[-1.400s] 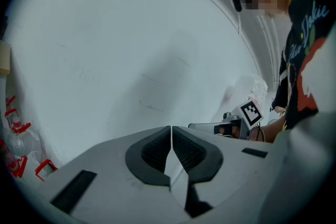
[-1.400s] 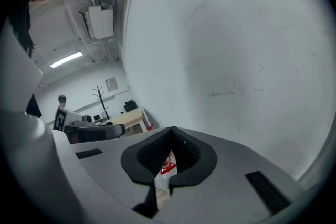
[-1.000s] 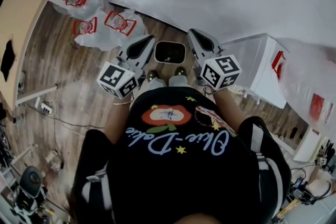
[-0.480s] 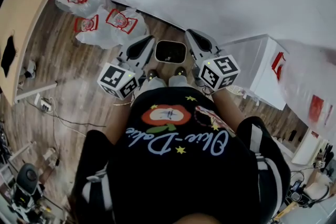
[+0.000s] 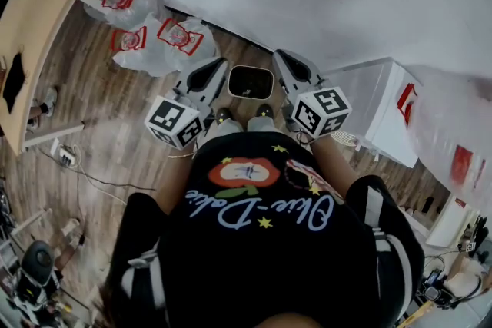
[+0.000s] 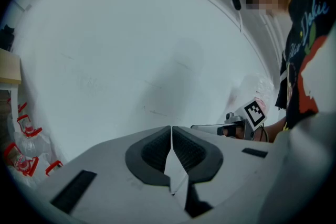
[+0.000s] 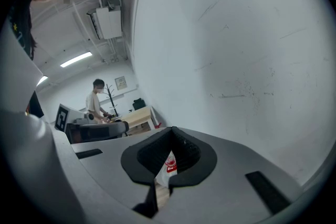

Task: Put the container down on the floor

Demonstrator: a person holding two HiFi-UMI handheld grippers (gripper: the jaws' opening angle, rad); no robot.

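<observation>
The container (image 5: 250,81), a small dark bin with a pale rim, stands on the wooden floor by the white wall, just ahead of the person's shoes. In the head view my left gripper (image 5: 217,66) is beside its left side and my right gripper (image 5: 281,57) beside its right side, both higher up and pointing at the wall. Whether either touches it I cannot tell. In the left gripper view, the left gripper (image 6: 171,136) has its pads together with nothing between them. The right gripper (image 7: 170,136) is likewise shut and empty. The container is hidden in both gripper views.
White plastic bags with red print (image 5: 165,42) lie on the floor to the left of the container. A wooden table (image 5: 34,34) stands at far left, with cables (image 5: 77,165) below it. A white box (image 5: 380,107) stands to the right. Another person (image 7: 96,99) stands far off.
The grippers and the container sit a little lower and further right in the head view. Both grippers stay shut beside the container.
</observation>
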